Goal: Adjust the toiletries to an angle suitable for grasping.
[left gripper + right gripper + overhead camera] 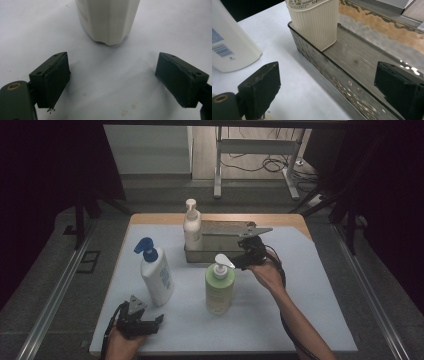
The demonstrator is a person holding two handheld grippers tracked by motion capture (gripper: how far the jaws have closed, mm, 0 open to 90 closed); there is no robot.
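A metal tray stands at the back middle of the white mat, with a cream pump bottle upright in its left end. A white bottle with a blue pump stands left of centre, and a green bottle with a white pump stands in the middle. My right gripper is open at the tray's front wall; in the right gripper view its jaws straddle that wall, short of the ribbed cream bottle. My left gripper is open and low on the mat, a short way in front of the white bottle's base.
The white mat has free room at the right and along the front. In the right gripper view the white bottle stands to the left of the tray. Beyond the table are a metal frame's legs and floor cables.
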